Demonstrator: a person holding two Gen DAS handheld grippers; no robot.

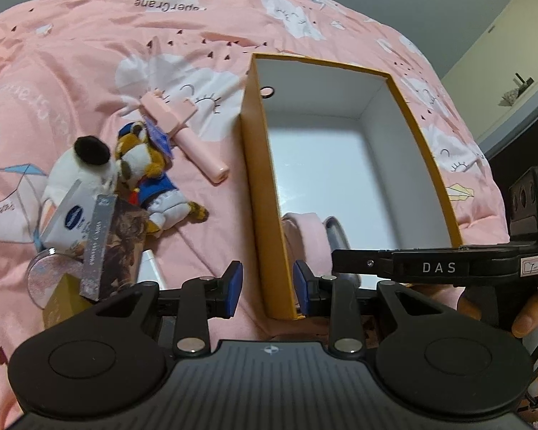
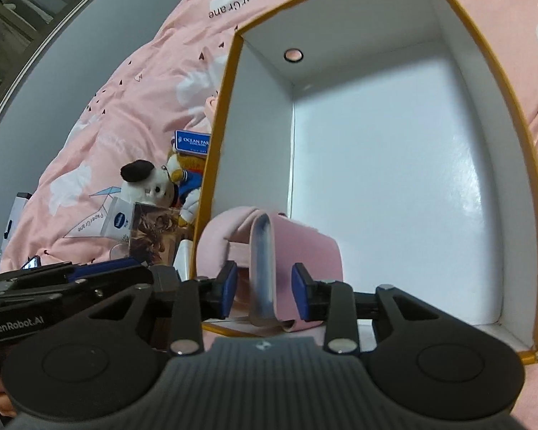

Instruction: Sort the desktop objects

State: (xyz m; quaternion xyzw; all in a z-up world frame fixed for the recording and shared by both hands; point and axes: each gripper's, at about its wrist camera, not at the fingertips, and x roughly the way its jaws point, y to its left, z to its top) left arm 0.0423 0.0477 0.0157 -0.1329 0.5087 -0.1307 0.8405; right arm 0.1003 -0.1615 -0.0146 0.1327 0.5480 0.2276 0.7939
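A yellow cardboard box with a white inside lies open on the pink quilt. At its near end rests a pink fabric loop with a grey band, also seen as the pink loop in the left wrist view. My right gripper is open around that loop; its blue pads stand clear of it on both sides. My left gripper is open and straddles the box's left wall at the near corner. To the left lie a tiger plush, a white plush and a pink stick.
Beside the plushes sit a white carton with a blue logo, a picture card, a round glitter tin and a gold box. The other tool's black body crosses the box's near end, held by a hand. Grey wall at the back.
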